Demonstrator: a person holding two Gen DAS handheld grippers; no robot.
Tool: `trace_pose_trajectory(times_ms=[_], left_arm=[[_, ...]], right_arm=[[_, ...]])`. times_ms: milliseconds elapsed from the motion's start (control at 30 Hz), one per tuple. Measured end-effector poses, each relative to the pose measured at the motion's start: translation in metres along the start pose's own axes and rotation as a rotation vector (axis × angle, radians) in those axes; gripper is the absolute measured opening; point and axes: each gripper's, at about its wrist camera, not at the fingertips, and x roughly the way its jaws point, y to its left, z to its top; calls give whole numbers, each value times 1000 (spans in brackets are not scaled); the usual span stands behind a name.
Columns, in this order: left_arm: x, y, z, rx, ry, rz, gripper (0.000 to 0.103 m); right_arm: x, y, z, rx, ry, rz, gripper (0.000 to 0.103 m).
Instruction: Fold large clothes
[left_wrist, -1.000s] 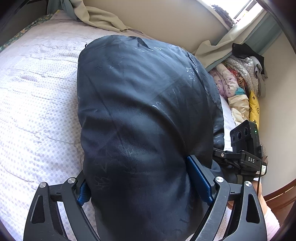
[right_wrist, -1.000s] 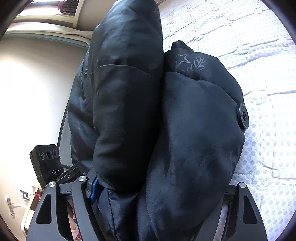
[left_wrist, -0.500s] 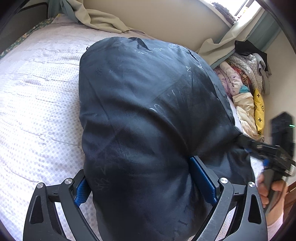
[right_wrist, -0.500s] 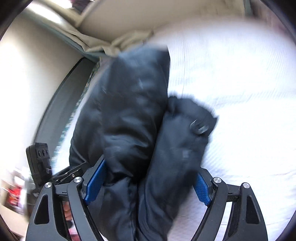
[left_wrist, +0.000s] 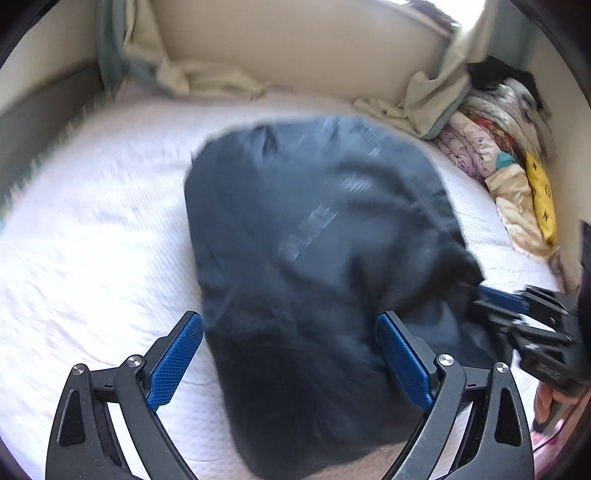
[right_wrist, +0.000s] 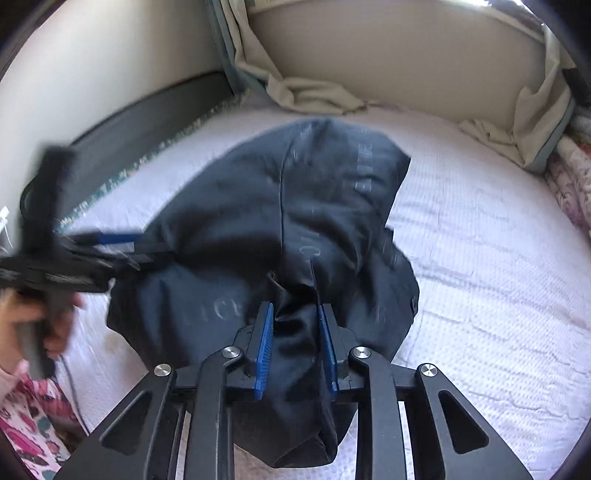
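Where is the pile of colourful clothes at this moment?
In the left wrist view the pile of colourful clothes lies at the far right edge of the bed, against the wall, to the right of the dark jacket and below the beige curtain.

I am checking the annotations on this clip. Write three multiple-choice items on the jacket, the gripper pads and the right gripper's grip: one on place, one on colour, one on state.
1. Where does the dark jacket lie?
A. on the white bed cover
B. on a chair
C. on the floor

2. What colour are the gripper pads?
A. red
B. blue
C. green

3. How does the right gripper stand?
A. open above the bed
B. shut on nothing
C. shut on jacket fabric

Answers: 1 A, the cover surrounds the jacket. 2 B, blue in both views. 3 C, dark cloth is pinched between its narrow jaws, while the left gripper stands wide open around the jacket.
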Motion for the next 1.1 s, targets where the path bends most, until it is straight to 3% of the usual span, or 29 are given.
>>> trace_pose_trajectory(times_ms=[133,267,333,700,933,1033,1067,1100], left_arm=[[-23,-23,-14,74,-60,11,97],[-4,-37,-34,93,22,2,97],[9,-41,-45,104,57,34,97],[38,-63,-62,220,78,151,103],[42,-68,-67,209,69,161,103],[37,-64,-62,186,55,152,103],[34,-62,-59,174,47,147,103],[31,-61,-58,166,42,144,103]], right_arm=[[21,-5,-7,37,69,3,21],[43,-10,-22,102,111,7,21],[52,-13,-28,126,112,12,21],[68,-11,-41,153,63,-26,22],[66,-11,-42,220,59,-18,23],[49,-23,-35,289,58,5,30],[46,-31,-30,321,49,23,39],[39,-35,-28,345,35,45,56]])
